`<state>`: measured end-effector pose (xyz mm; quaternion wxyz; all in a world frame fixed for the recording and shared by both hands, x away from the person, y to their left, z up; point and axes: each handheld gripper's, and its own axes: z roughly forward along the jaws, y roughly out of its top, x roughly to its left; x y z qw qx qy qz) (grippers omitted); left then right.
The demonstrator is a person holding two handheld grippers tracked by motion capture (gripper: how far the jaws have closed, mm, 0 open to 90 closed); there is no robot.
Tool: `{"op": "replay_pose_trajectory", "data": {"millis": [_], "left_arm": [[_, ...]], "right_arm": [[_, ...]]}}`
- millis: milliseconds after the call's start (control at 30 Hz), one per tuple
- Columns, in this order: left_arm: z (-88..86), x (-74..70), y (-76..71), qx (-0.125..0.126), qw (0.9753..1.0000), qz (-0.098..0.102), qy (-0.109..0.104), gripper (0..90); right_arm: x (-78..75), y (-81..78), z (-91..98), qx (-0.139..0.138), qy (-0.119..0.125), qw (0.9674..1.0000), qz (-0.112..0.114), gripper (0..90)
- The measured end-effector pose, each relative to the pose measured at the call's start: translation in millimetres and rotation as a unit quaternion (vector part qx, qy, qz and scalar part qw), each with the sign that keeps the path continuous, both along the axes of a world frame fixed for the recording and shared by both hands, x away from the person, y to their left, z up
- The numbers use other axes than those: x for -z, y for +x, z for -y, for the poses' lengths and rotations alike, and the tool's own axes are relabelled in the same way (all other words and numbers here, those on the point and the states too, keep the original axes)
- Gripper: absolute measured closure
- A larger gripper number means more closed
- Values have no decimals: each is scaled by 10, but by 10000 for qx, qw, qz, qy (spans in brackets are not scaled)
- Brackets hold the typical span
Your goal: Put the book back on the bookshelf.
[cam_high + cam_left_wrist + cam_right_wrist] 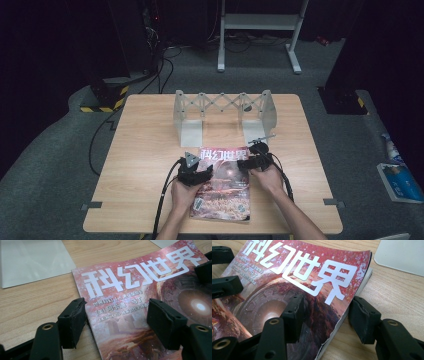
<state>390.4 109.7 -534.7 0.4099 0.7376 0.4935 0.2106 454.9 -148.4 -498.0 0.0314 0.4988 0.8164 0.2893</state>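
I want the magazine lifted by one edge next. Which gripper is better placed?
Probably the right gripper: its jaws straddle the raised edge of the magazine, one on the cover, one outside. The left gripper straddles the flatter opposite edge.

Magazine [140, 315] lower half cut off by both gripper views' bottom edges; small print illegible.

Between my left fingers [117, 322] lies the magazine [140, 302], its red cover headed 科幻世界 in big white characters. Just ahead of those fingers, smaller white lines read 世界科幻 and 阿卡迪·马丁 (a fainter "LOCUS" line beneath is too blurred to read on).
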Motion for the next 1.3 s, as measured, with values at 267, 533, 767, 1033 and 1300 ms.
{"op": "replay_pose_trajectory", "data": {"millis": [267,533,767,1033,1300], "left_arm": [[2,-1,-5,-71,10000,0,5,316],[5,0,-5,-82,10000,5,18,317],[-8,0,-3,-78,10000,-2,-25,319],[-41,-7,6,64,9999,-74,-116,297],[-109,-22,13,234,9987,-252,-385,197]], "right_arm": [[-39,37,-64,19,-105,9999,-48,471],[-74,-37,-218,-477,270,9985,-16,515],[-69,1,-209,-434,331,9984,-151,551],[-51,21,-184,-762,547,9954,-176,761],[-156,-90,-193,-1124,462,9925,145,839]]}}
